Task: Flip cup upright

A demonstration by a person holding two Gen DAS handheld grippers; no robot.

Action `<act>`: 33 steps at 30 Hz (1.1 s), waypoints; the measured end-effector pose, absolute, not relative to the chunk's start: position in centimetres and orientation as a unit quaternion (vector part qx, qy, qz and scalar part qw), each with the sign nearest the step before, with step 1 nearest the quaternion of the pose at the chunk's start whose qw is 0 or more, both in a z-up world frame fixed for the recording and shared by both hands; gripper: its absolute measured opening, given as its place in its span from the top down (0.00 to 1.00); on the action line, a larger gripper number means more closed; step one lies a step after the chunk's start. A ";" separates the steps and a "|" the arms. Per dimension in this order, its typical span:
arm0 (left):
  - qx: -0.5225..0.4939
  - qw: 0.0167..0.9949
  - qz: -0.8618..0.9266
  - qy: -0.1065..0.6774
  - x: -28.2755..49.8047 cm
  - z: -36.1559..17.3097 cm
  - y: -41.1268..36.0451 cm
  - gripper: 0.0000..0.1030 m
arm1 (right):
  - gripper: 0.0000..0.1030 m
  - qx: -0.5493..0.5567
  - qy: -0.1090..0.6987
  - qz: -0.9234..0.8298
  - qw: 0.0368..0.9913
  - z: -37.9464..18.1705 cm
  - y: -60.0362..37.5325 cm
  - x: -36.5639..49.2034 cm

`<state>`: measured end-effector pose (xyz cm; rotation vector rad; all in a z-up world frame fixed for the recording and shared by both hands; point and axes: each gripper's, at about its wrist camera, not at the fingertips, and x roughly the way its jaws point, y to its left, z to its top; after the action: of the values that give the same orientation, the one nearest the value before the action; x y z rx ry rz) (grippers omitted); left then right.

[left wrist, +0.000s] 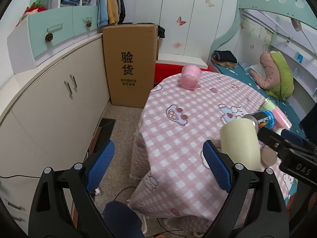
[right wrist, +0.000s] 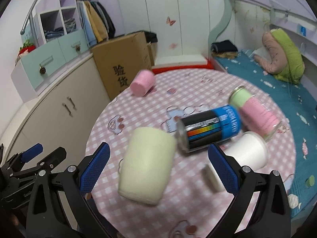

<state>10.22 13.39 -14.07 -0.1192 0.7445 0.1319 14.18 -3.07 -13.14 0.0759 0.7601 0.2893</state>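
A pale yellow cup (right wrist: pixel 147 163) stands upside down on the pink checked tablecloth (right wrist: pixel 138 109), its rim on the cloth. It also shows in the left wrist view (left wrist: pixel 240 141). My right gripper (right wrist: pixel 156 167) is open, its blue pads (right wrist: pixel 95 167) either side of the cup without touching it. My left gripper (left wrist: pixel 158 167) is open and empty at the table's near left edge, with the cup just right of its right pad (left wrist: pixel 217 167). The right gripper's body (left wrist: pixel 287 148) shows in the left wrist view behind the cup.
A black and blue can (right wrist: pixel 210 128), a pink and green bottle (right wrist: pixel 255 112) and a white cup (right wrist: pixel 246 152) lie right of the yellow cup. A pink cup (right wrist: pixel 142 83) lies at the far side. A cardboard box (left wrist: pixel 129 63) and cabinets (left wrist: pixel 59 99) stand left, a bed (right wrist: pixel 277 87) right.
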 end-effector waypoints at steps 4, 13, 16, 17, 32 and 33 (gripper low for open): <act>-0.063 0.926 0.058 0.368 10.5 -14.6 14.2 0.12 | 0.07 0.042 0.396 0.143 0.906 -14.5 -1.6 15.3; -0.070 0.918 0.033 0.388 12.1 -16.2 15.1 0.12 | 0.07 0.071 0.451 0.141 0.878 -17.3 -0.3 17.7; -0.067 0.917 0.025 0.393 12.4 -16.5 14.9 0.12 | 0.07 0.075 0.467 0.135 0.871 -18.2 -0.2 18.6; -0.067 0.917 0.023 0.394 12.5 -16.6 14.8 0.12 | 0.07 0.076 0.471 0.134 0.868 -18.5 -0.2 18.8; -0.069 0.914 -0.001 0.401 12.8 -16.7 13.4 0.12 | 0.26 0.084 0.481 0.159 0.858 -18.6 -0.8 19.0; -0.069 0.914 -0.003 0.400 12.7 -16.7 13.2 0.12 | 0.26 0.078 0.478 0.159 0.860 -18.5 -0.7 18.8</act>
<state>12.70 13.21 -16.67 -0.1417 0.8238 -0.0057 18.77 -0.67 -18.50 0.1628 1.0040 0.3336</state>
